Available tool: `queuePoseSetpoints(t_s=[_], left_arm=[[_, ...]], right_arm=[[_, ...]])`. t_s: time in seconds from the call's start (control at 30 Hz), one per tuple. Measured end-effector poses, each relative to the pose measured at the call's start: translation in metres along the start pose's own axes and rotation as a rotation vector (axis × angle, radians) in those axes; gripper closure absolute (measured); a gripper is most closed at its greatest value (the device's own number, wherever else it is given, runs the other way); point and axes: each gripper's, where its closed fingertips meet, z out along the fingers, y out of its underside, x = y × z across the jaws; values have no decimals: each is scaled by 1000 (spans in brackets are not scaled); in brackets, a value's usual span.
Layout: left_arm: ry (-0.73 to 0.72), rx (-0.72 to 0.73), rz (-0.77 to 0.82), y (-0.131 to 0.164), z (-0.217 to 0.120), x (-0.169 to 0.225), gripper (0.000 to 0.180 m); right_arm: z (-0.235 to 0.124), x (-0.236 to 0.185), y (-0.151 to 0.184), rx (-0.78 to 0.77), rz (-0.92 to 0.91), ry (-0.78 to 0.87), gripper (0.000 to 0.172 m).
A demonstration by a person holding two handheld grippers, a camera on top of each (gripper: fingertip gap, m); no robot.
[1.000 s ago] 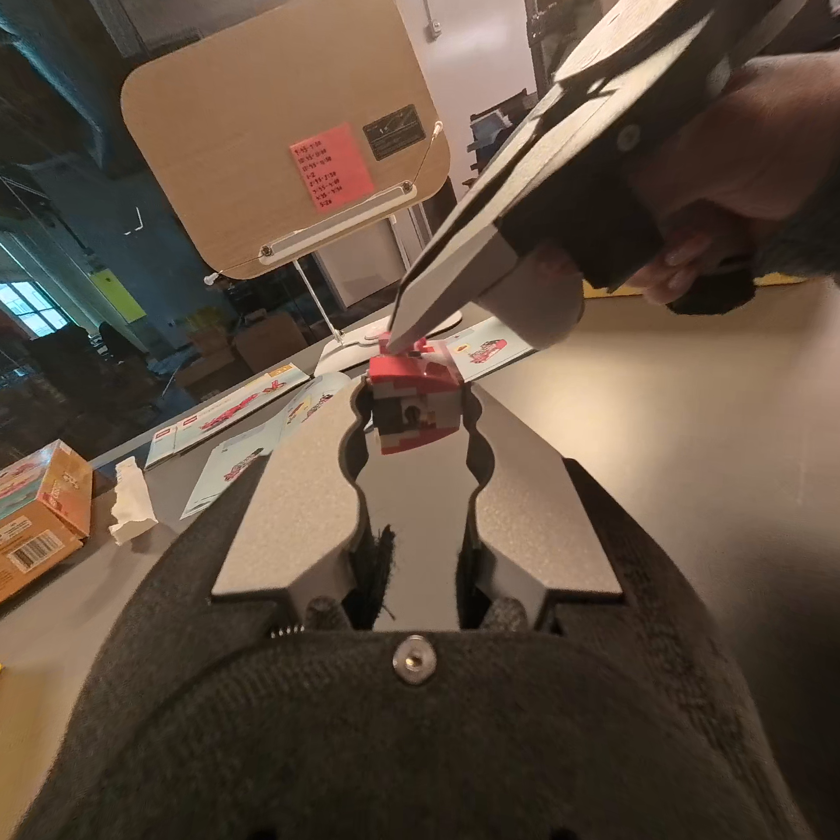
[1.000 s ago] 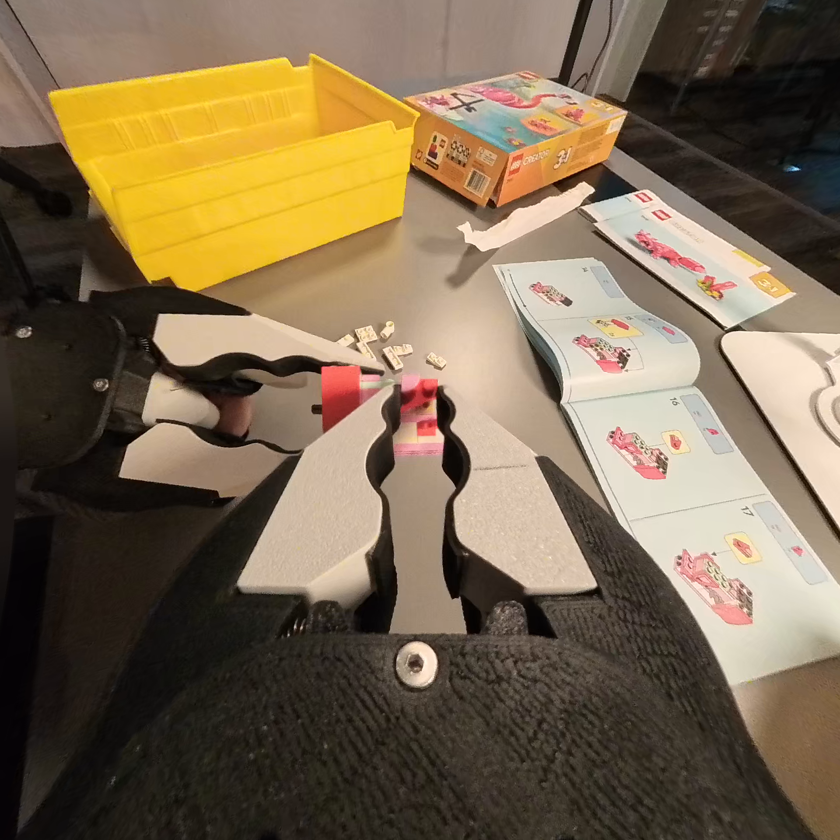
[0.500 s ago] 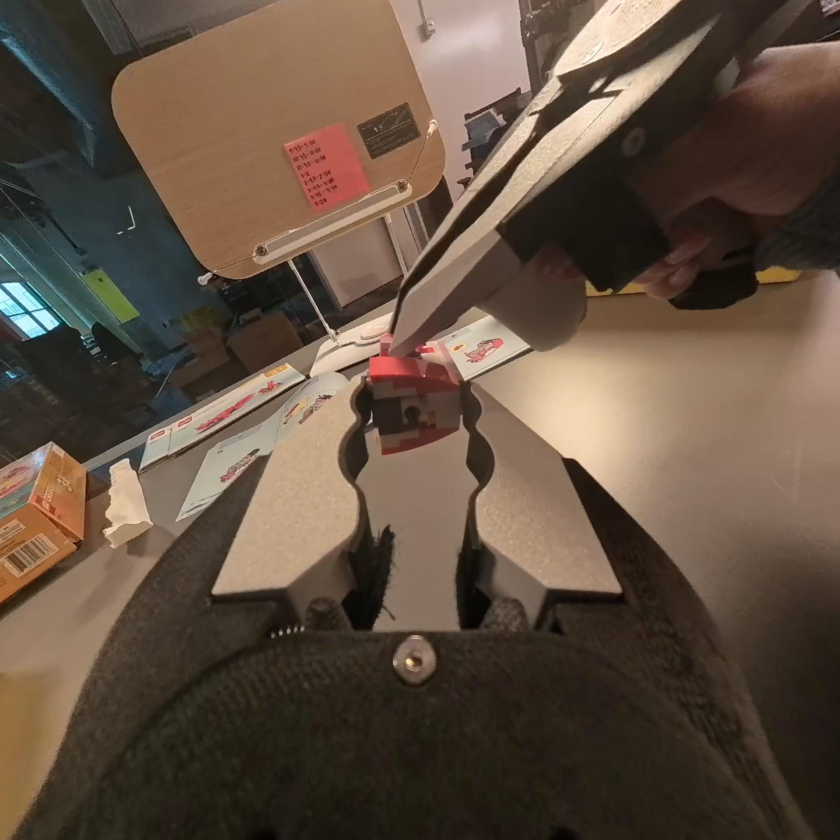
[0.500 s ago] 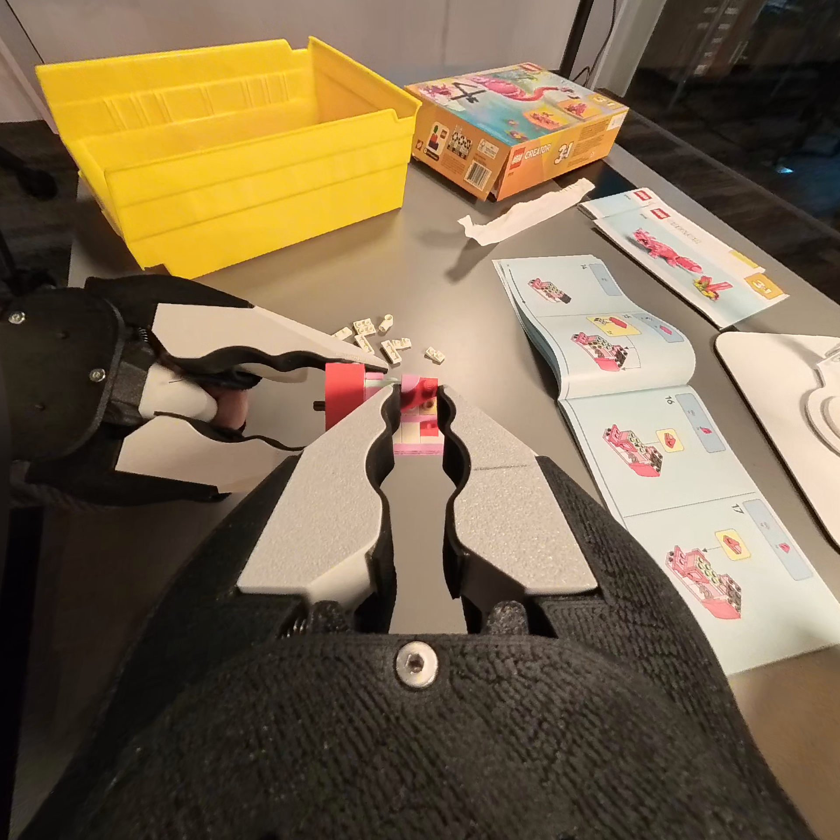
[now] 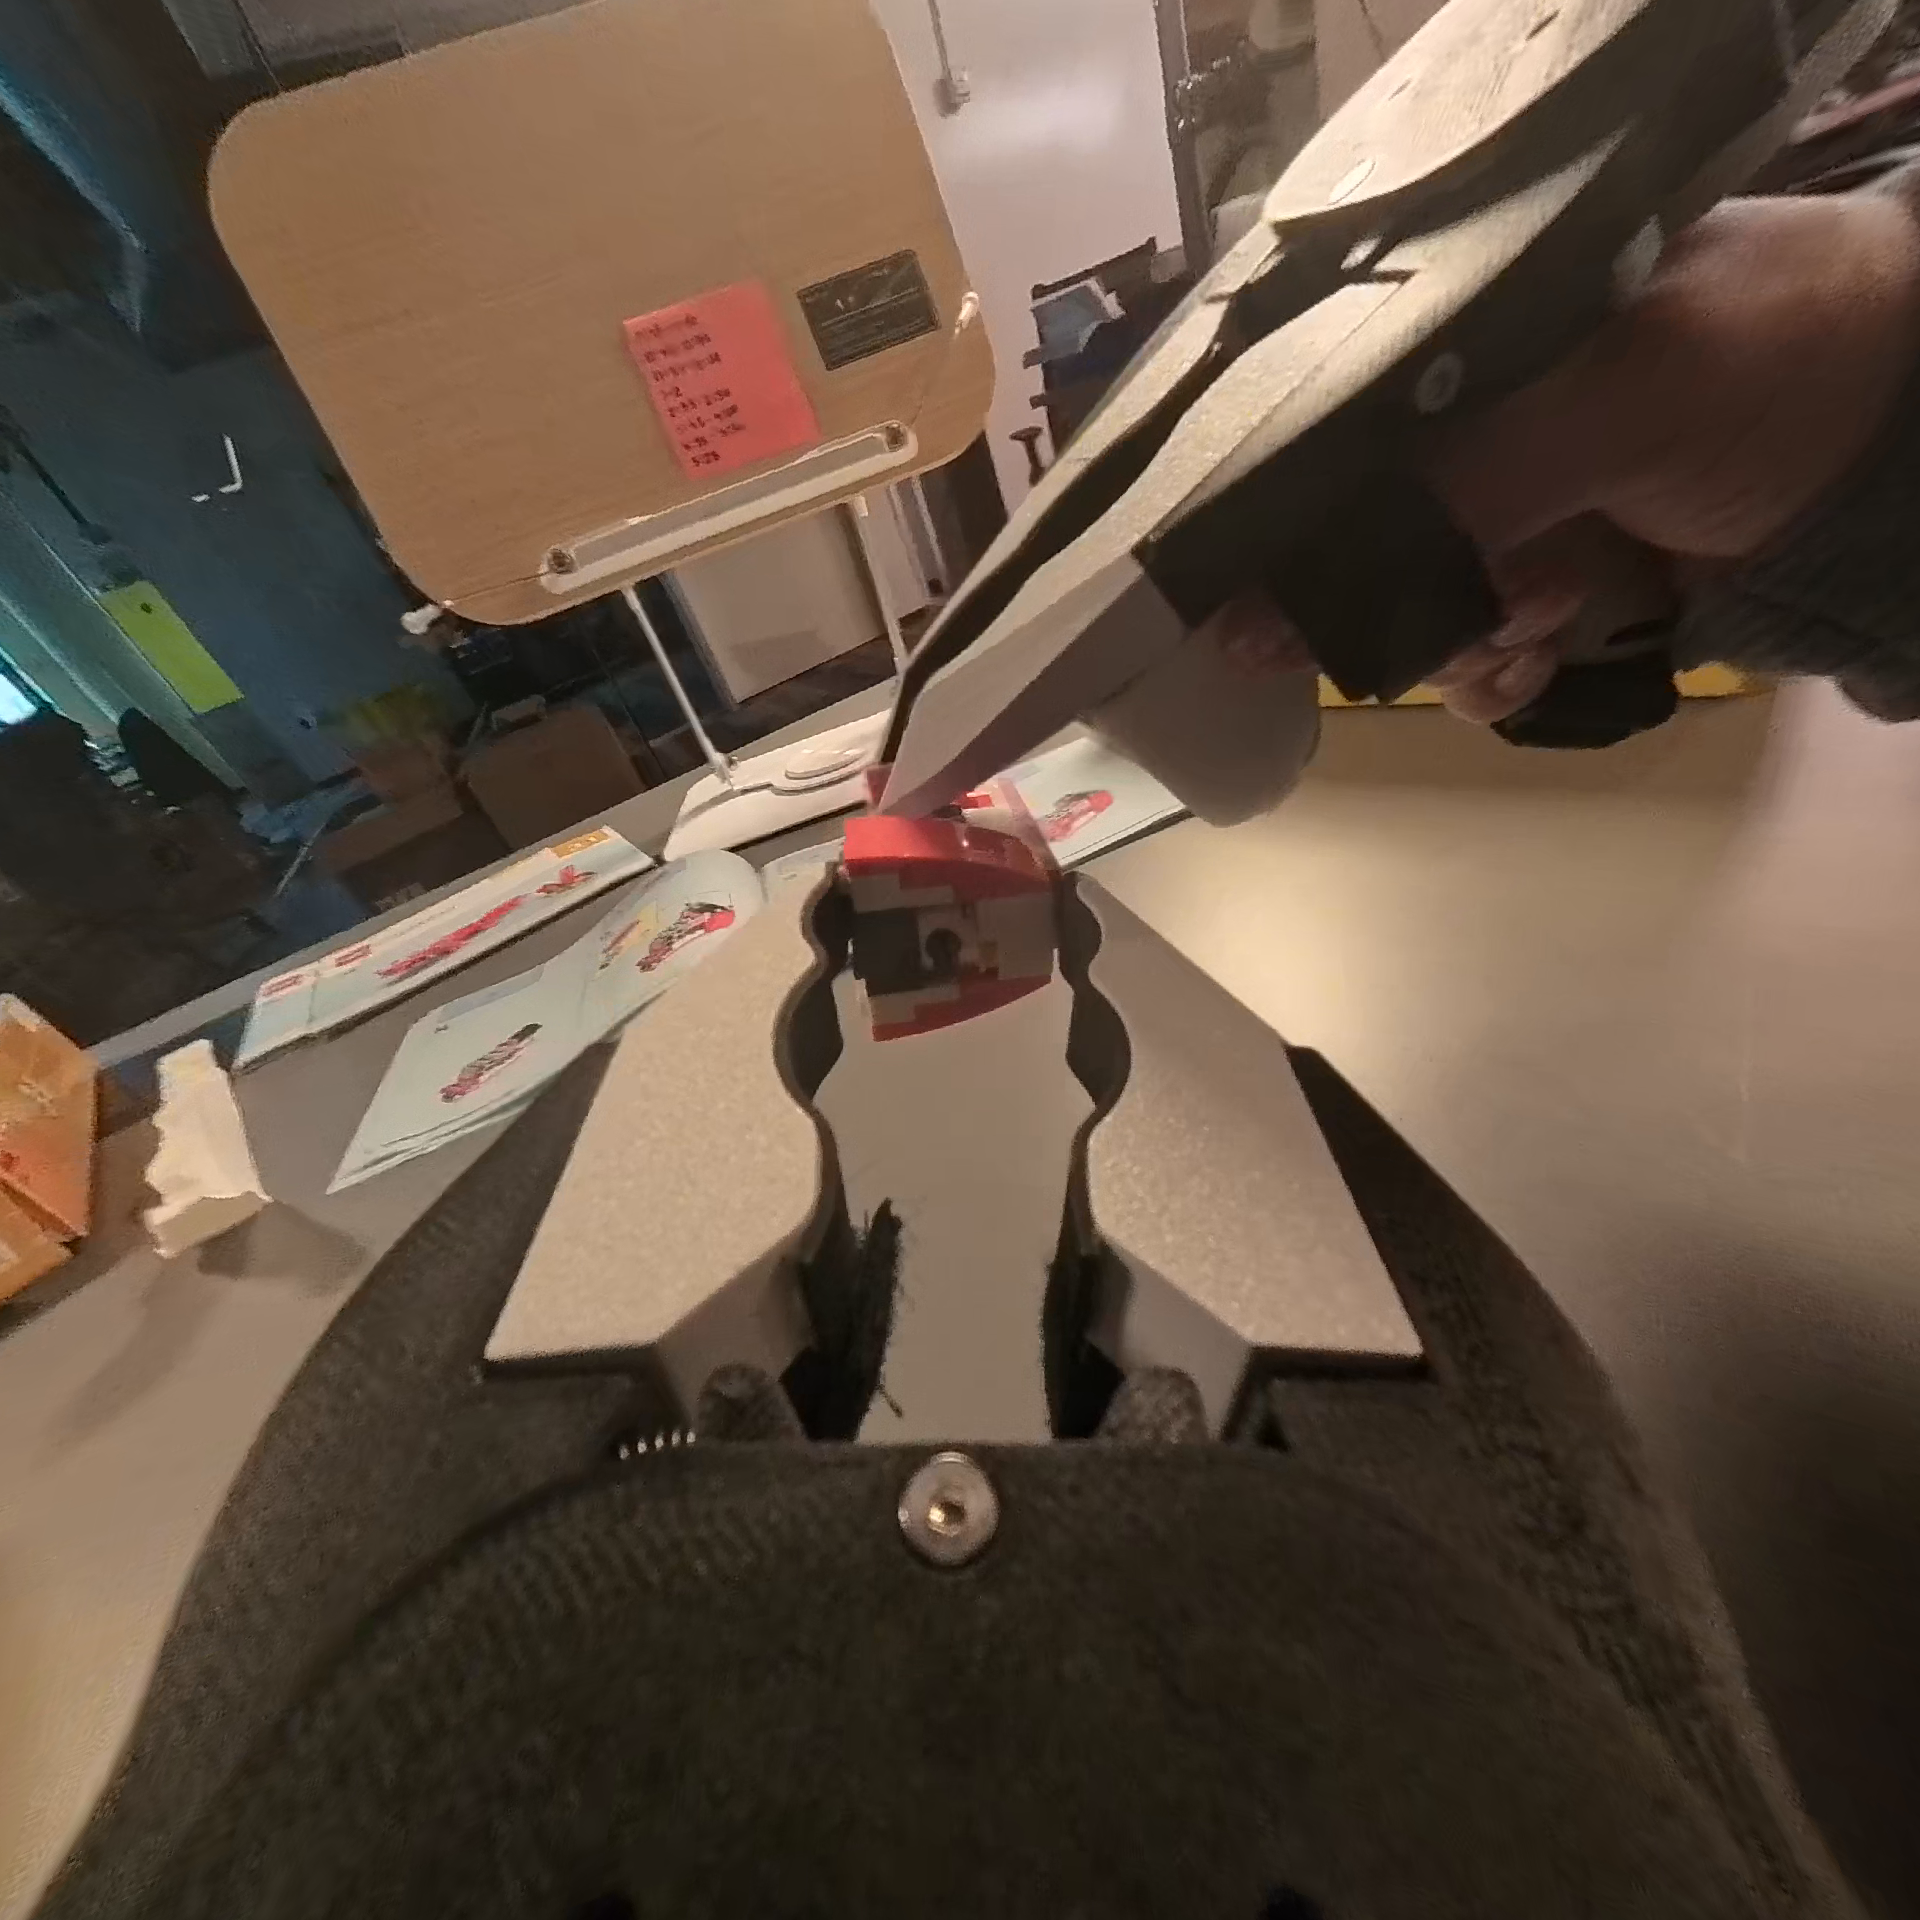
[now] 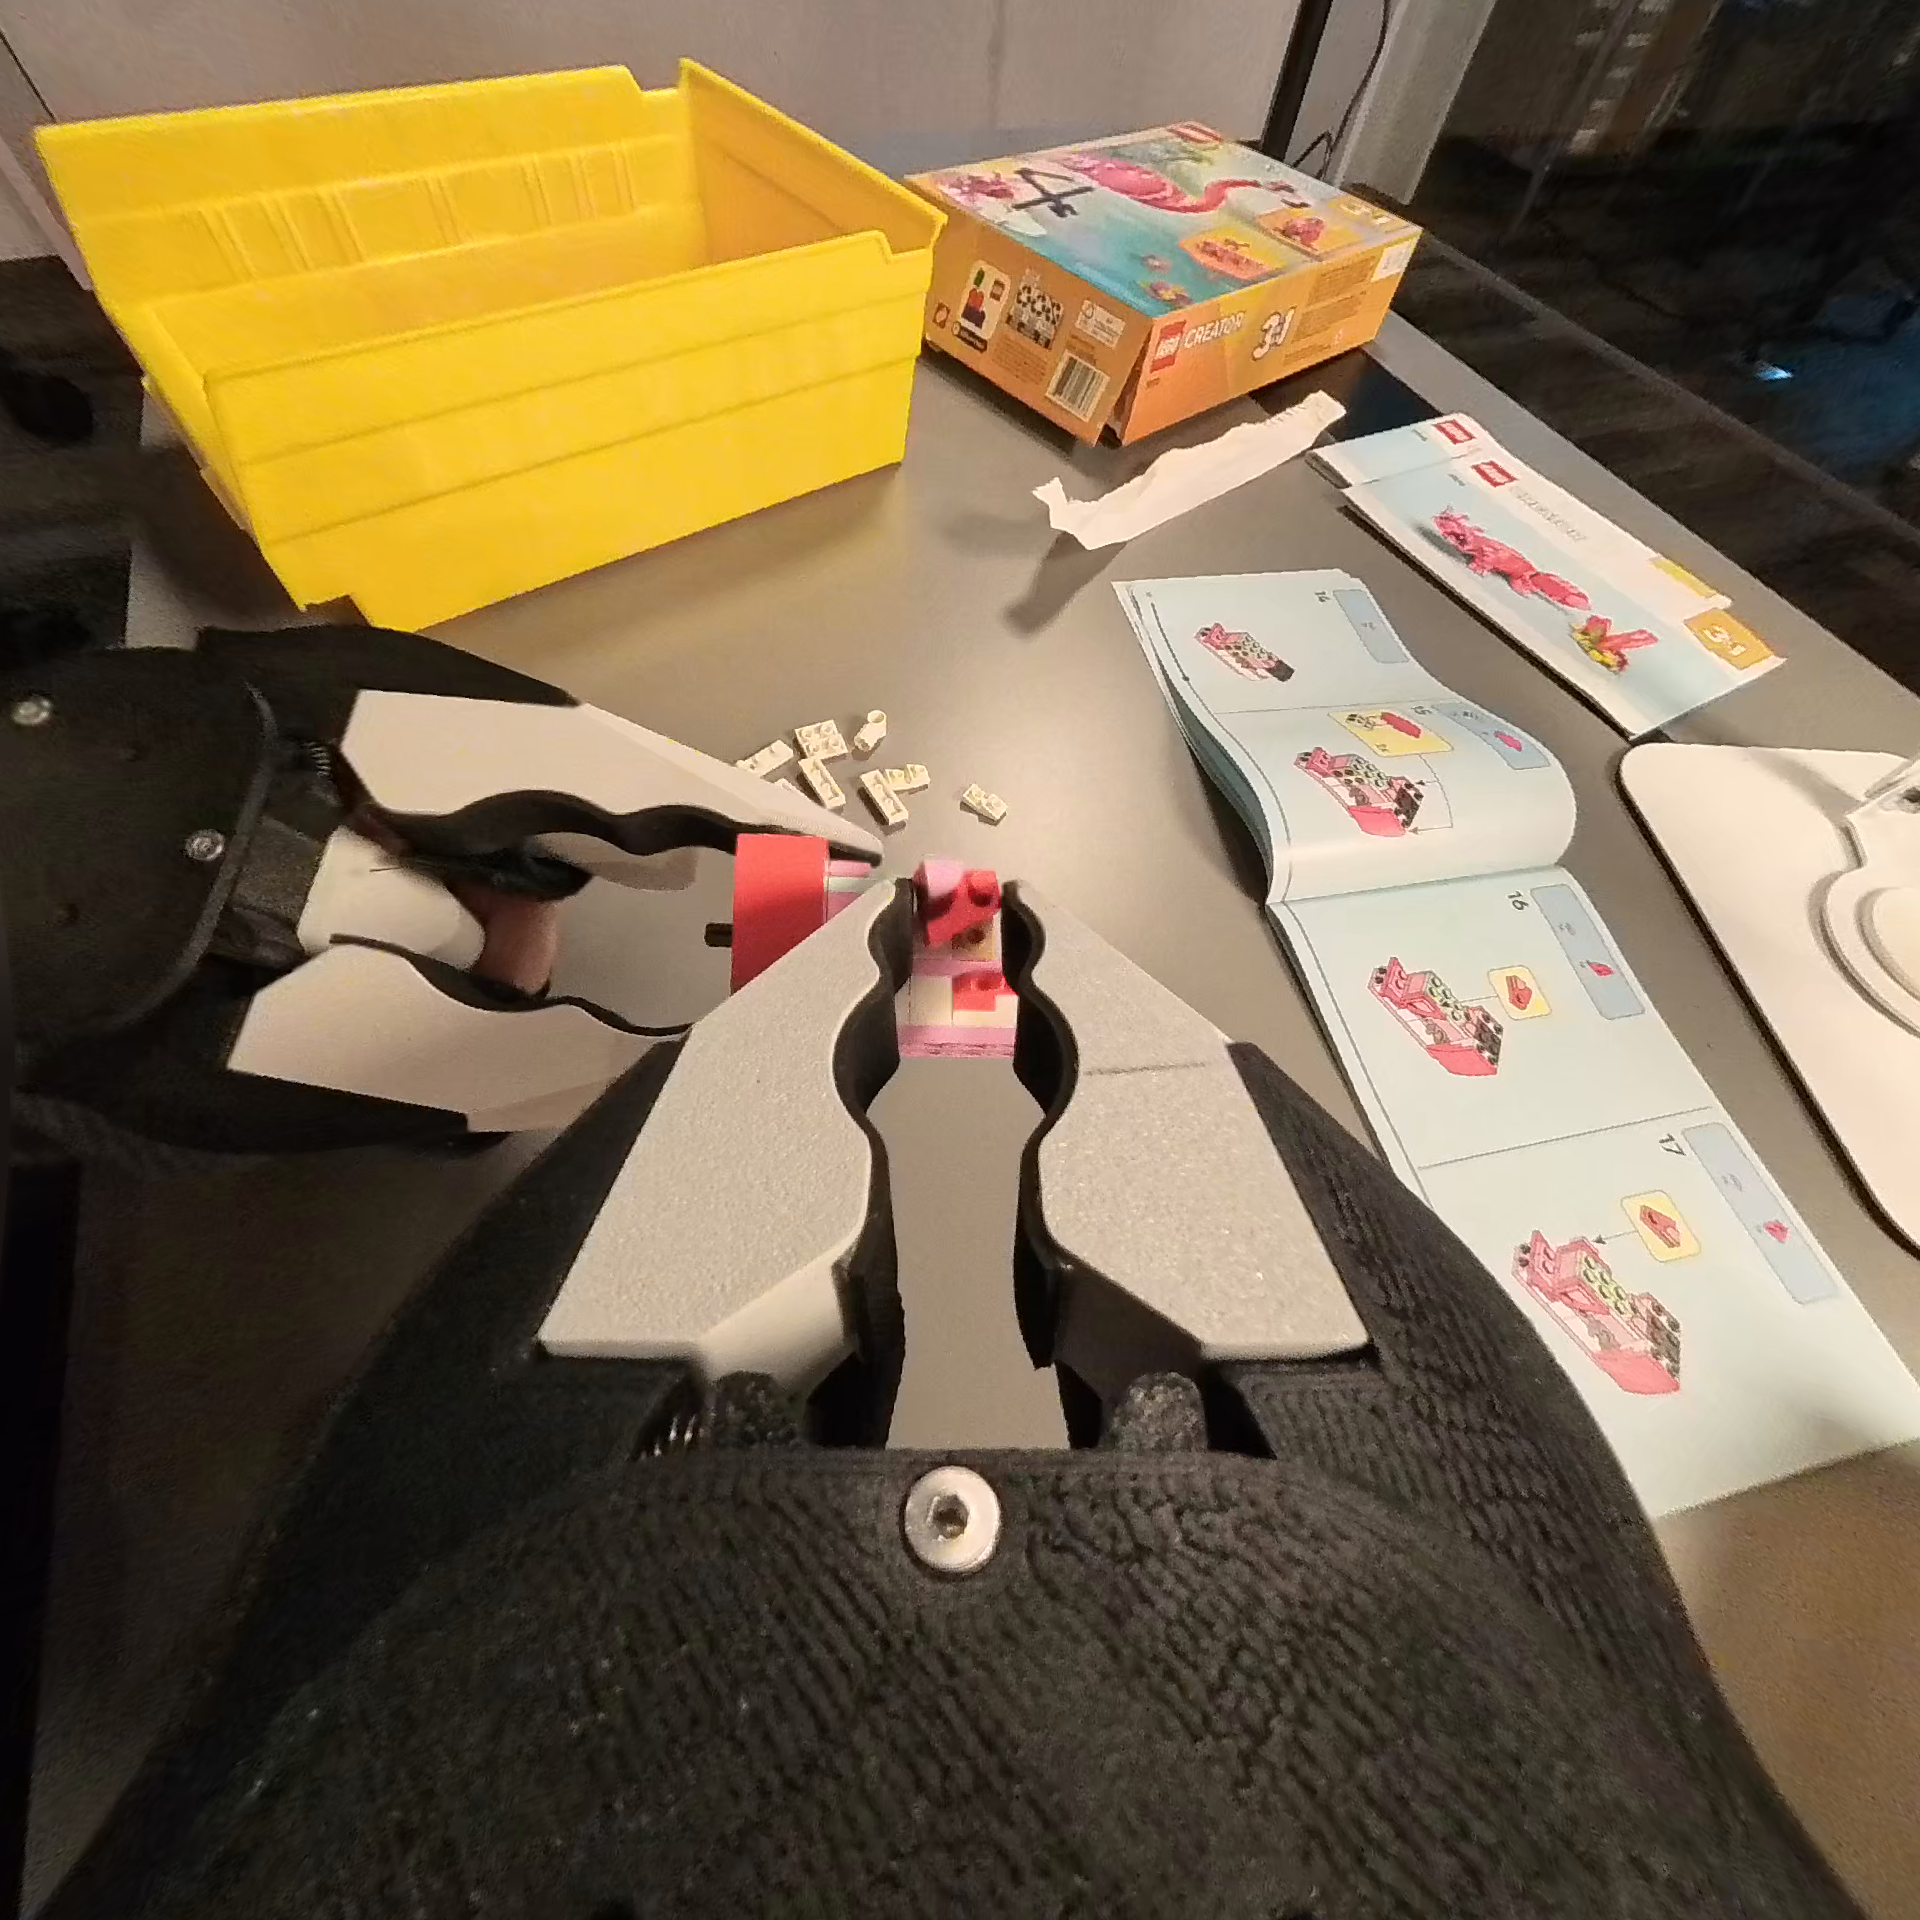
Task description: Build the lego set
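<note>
Table: grey top [image 6: 935,582], smooth and matte.
Wall: pale, plain [image 6: 935,62] behind the table.
Window: bright pane [image 5: 21,696] far left.
Room: dim, cluttered background.

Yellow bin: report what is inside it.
The yellow bin sits at the table's far left. Its visible interior shows only bare yellow walls and part of the floor; no pieces show. The front wall hides the near floor. The loose white bricks lie outside, on the table.
</note>
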Motion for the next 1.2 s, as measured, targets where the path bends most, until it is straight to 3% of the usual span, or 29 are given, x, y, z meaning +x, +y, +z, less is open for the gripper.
queuePoseSetpoints(t_s=[0.57, 0.7, 0.77, 0.87, 1.0, 1.2], left_arm=[[17, -1, -47, 0, 0, 0, 141], [16, 3, -46, 0, 0, 0, 141], [19, 4, -51, 0, 0, -1, 141], [33, 6, -61, 0, 0, -1, 141], [55, 7, -72, 0, 0, 0, 141], [89, 5, -81, 1, 0, 4, 141]], right_arm=[[-1, 2, -3, -13, -4, 11, 155], [-7, 6, -9, 16, -19, 23, 142], [-20, 7, -22, 89, -111, 29, 120], [-42, 1, -26, 176, -442, 68, 92], [-37, 5, -10, 125, -877, 254, 60], [1, 7, 23, 13, -1143, 339, 70]])
